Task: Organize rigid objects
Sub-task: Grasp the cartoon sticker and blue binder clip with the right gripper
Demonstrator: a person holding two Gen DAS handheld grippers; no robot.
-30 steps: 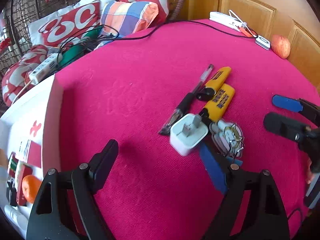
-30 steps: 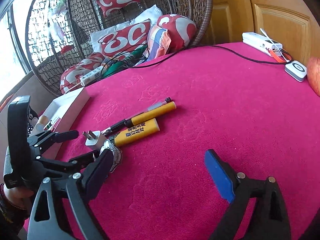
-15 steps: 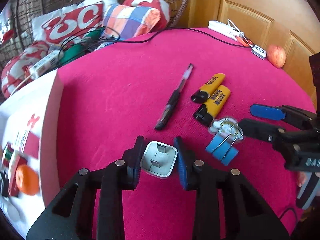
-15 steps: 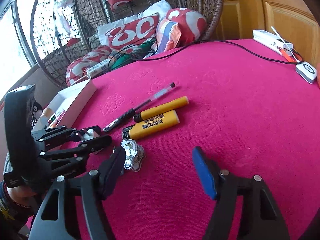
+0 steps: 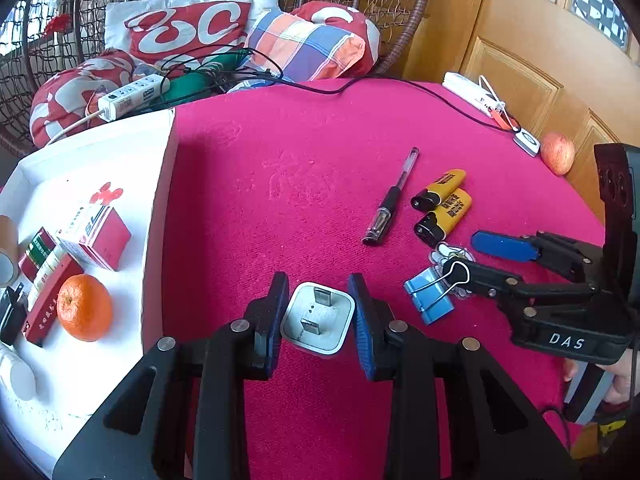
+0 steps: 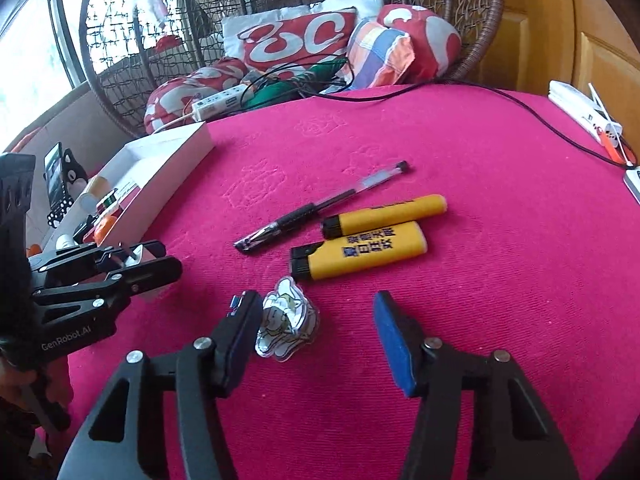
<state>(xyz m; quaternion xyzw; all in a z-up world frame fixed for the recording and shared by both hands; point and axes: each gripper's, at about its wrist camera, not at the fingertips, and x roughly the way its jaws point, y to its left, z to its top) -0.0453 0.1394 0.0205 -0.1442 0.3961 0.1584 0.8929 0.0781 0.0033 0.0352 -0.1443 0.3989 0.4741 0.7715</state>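
The left tool (image 5: 318,320) grips a white plug (image 5: 318,322), prongs up, its pads pressed to both sides, at 6 o'clock in the left wrist view. The right tool (image 6: 316,326) has just been closing, yet its jaws are still apart; a clear charm (image 6: 286,320) lies between them on the pink surface (image 6: 500,184), close against the left pad and apart from the blue right pad. In the left view a blue clip (image 5: 430,296) lies at 3 o'clock of the plug, its wire loop touching the right tool's dark finger (image 5: 490,278). Beyond the charm, toward 12 o'clock, two yellow lighters (image 6: 360,254) lie side by side, touching, and a black pen (image 6: 320,206) lies just past them, slanted. At 9 o'clock in the left view a white tray (image 5: 154,236) sits at the surface's edge and holds an orange (image 5: 84,307) and red boxes (image 5: 96,236). Farther, at 2 o'clock, an apple (image 5: 557,153) rests near the edge, and a black cable (image 5: 400,86) crosses the far side. Cushions (image 5: 192,32) fill a wicker chair beyond.
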